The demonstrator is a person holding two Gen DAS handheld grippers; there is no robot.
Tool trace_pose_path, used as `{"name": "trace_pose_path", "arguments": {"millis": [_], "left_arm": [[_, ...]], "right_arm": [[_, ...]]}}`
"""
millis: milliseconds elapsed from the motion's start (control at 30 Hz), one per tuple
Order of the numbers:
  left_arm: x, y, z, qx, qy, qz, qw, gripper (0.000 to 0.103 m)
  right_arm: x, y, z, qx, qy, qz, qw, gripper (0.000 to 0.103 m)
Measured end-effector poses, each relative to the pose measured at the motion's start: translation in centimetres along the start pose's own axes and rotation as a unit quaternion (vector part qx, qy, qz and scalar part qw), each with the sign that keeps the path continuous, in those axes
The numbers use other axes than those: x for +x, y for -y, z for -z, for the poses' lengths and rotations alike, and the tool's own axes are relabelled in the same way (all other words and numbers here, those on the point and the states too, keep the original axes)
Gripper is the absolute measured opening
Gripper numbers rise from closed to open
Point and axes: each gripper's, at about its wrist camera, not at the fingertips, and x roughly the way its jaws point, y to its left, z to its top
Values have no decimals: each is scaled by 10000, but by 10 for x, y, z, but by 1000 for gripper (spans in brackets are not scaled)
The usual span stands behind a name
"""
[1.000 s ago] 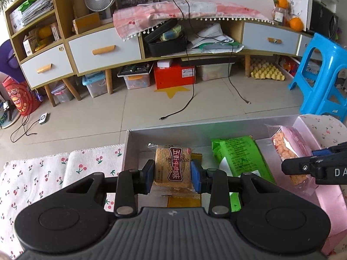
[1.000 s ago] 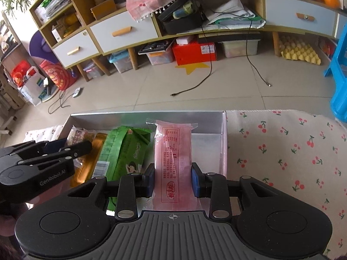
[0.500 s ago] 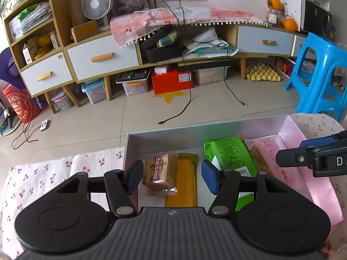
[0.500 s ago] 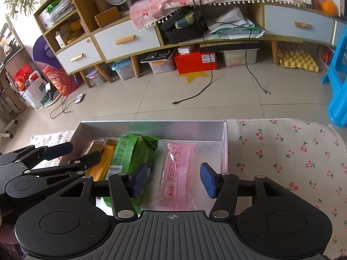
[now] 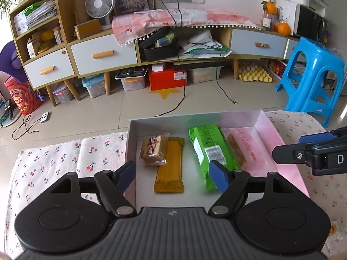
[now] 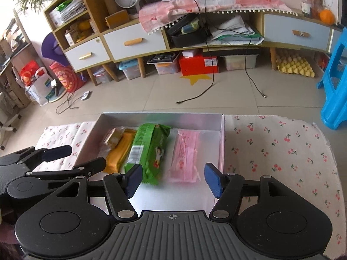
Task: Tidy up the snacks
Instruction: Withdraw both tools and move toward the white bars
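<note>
A silver box (image 5: 195, 117) (image 6: 162, 116) sits on the cherry-print cloth. Inside lie a small brown cake packet (image 5: 154, 150) (image 6: 112, 135), an orange bar (image 5: 171, 164) (image 6: 121, 151), a green pack (image 5: 209, 151) (image 6: 149, 151) and a pink packet (image 5: 244, 146) (image 6: 186, 155). My left gripper (image 5: 173, 176) is open and empty, held above the box's near left part. My right gripper (image 6: 173, 179) is open and empty above the box's near right part. Each gripper shows at the edge of the other's view.
The cherry-print cloth (image 6: 277, 149) covers the table on both sides of the box. Beyond the table edge are a tiled floor with cables (image 5: 180, 101), a low cabinet with drawers (image 5: 104, 54) and a blue stool (image 5: 312, 82).
Both grippers opened, letting go of the brown cake packet and the pink packet, which now lie in the box. Both grippers then drew back and up.
</note>
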Motion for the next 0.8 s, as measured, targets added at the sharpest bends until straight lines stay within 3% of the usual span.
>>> {"name": "trace_pose_path", "arguments": {"millis": [200,300,433,600,800], "left_arm": [[-18,3,11,-138,-37,56,9999,80],[-28,6,18,-78,-46,45,9999,86],[-39,9,26,-90,-49,31,9999,94],[-51,11,41,-230,-129,30,9996,98],[-64,13,57,-269,-305,-92,9991,100]], "right_arm": [[-22,-4,13,16,-22,5,10000,68],[-33,-4,21,35,-1,-17,10000,77],[-43,-5,33,-1,-9,22,10000,78],[-54,-8,51,-68,-59,81,9999,84],[-62,-7,74,24,-243,42,9997,84]]}}
